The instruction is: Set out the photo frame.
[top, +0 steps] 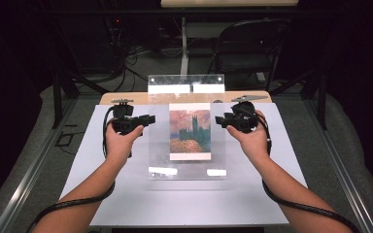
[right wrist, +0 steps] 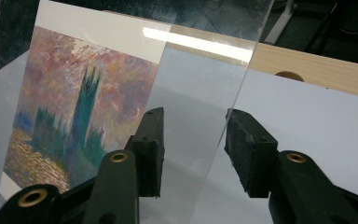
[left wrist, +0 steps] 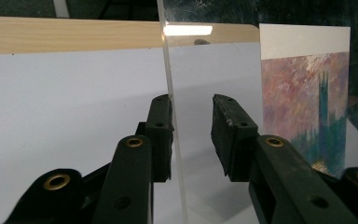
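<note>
A clear acrylic sheet (top: 189,165) with white strips near its corners hangs over a painted print (top: 190,132) of towers under a pink sky on the white table. My left gripper (top: 150,118) straddles the sheet's left edge and my right gripper (top: 218,120) straddles its right edge. In the left gripper view the sheet (left wrist: 205,70) runs between the open jaws (left wrist: 191,105), against the left pad, with the print (left wrist: 307,93) behind it. In the right gripper view the sheet (right wrist: 200,79) ends near the right pad of the open jaws (right wrist: 193,119), and the print (right wrist: 79,93) shows through.
The white tabletop (top: 175,204) has a wooden strip (top: 126,98) along its far edge, with a grey metal piece (top: 249,97) at the right end. A black folding chair (top: 245,48) and floor cables stand beyond the table. Metal rails flank both sides.
</note>
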Demonstrator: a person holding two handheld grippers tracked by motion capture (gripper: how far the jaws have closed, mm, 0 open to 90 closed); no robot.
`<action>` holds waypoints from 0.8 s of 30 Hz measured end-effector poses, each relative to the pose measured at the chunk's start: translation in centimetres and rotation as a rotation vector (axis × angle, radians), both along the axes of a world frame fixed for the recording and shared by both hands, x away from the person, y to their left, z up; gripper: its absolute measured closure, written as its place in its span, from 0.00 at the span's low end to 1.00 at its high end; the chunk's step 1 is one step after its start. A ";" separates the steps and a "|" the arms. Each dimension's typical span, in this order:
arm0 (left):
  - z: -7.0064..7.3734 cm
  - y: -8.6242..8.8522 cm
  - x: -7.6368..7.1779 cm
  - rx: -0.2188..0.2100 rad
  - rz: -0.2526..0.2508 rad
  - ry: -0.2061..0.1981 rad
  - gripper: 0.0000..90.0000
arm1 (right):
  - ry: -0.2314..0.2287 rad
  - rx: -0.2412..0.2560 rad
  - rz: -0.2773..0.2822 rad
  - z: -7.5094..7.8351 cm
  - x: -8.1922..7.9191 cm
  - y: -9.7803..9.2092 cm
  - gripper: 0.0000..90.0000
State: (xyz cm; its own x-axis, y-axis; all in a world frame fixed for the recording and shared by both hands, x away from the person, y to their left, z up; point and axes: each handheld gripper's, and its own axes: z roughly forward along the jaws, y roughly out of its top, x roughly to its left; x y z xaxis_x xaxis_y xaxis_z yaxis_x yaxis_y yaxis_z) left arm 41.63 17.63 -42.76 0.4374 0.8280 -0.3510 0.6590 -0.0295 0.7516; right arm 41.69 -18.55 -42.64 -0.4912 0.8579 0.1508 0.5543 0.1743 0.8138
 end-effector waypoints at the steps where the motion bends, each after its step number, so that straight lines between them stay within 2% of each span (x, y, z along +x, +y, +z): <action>1: 0.1 0.1 -0.3 -0.005 -0.002 -0.006 0.77 | -0.005 0.008 0.002 0.1 -0.3 -0.1 0.67; 5: 0.5 0.3 -1.6 -0.015 -0.012 -0.025 0.80 | -0.026 0.027 0.014 0.4 -1.7 -0.7 0.72; 8: 0.7 0.5 -2.5 -0.012 -0.031 -0.043 0.82 | -0.064 0.020 0.029 0.7 -3.2 -0.9 0.74; 14: 1.1 1.0 -4.4 -0.013 -0.052 -0.073 0.85 | -0.093 0.027 0.044 1.1 -4.9 -1.0 0.77; 18: 1.0 1.3 -5.2 -0.031 -0.059 -0.084 0.86 | -0.104 0.028 0.051 1.1 -5.5 -1.1 0.78; 24: 1.0 1.4 -6.2 -0.040 -0.067 -0.105 0.86 | -0.114 0.061 0.052 1.1 -6.5 -1.4 0.80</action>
